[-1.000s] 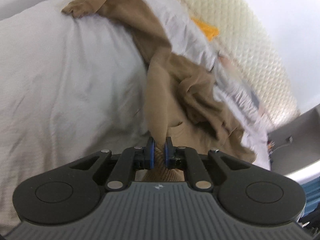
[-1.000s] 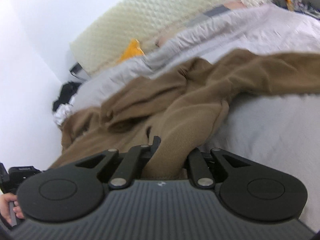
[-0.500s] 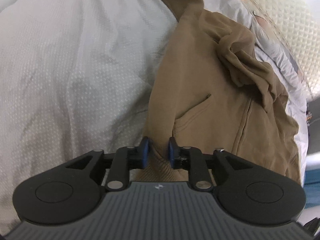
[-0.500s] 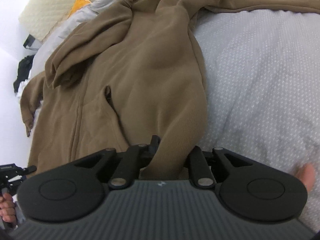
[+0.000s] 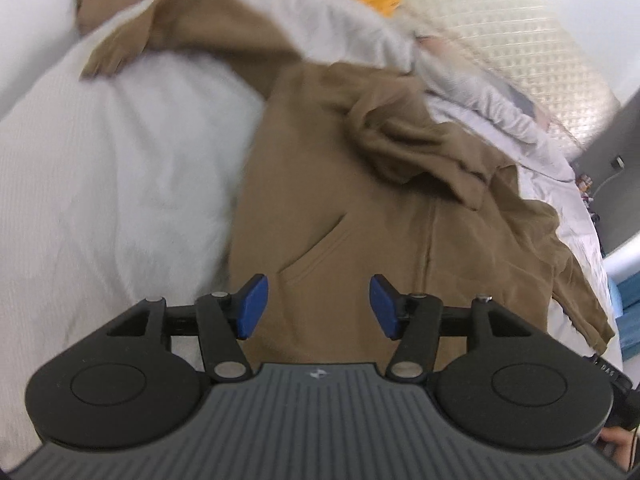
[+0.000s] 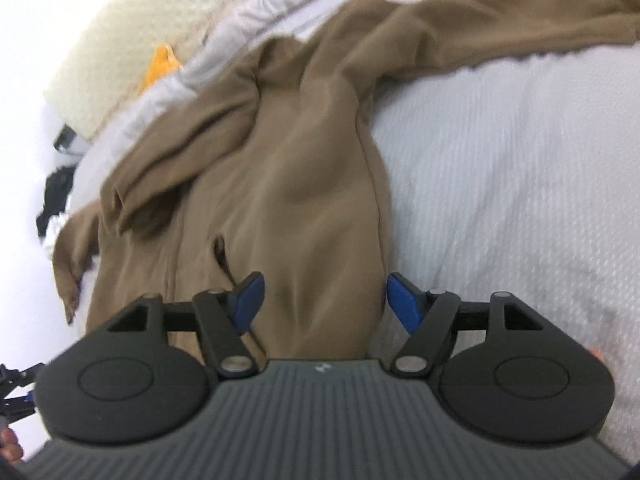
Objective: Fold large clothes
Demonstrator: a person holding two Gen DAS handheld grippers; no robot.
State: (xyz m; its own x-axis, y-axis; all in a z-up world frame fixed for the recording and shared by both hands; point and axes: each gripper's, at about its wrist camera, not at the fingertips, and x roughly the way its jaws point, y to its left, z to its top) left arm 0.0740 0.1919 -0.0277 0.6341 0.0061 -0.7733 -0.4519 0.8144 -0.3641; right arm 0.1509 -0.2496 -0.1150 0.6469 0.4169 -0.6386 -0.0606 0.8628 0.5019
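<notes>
Lying spread on the bed [image 5: 100, 200], the hoodie [image 5: 340, 208] rests hem-near, sleeves out, laid flat for folding. Left claw [image 5: 318, 306] and right claw [image 6: 324, 302] are opening, pads clear of the fabric beneath, letting the hem go.

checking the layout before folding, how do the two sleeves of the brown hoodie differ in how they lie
In the right wrist view, the right sleeve stretches out long and fairly straight across the grey bedspread, its cuff running out of frame. The left sleeve is bunched short at the bed's edge, cuff in view, partly hidden under the crumpled hood. Both are the same brown fabric and lie loose, neither folded in yet.
</notes>
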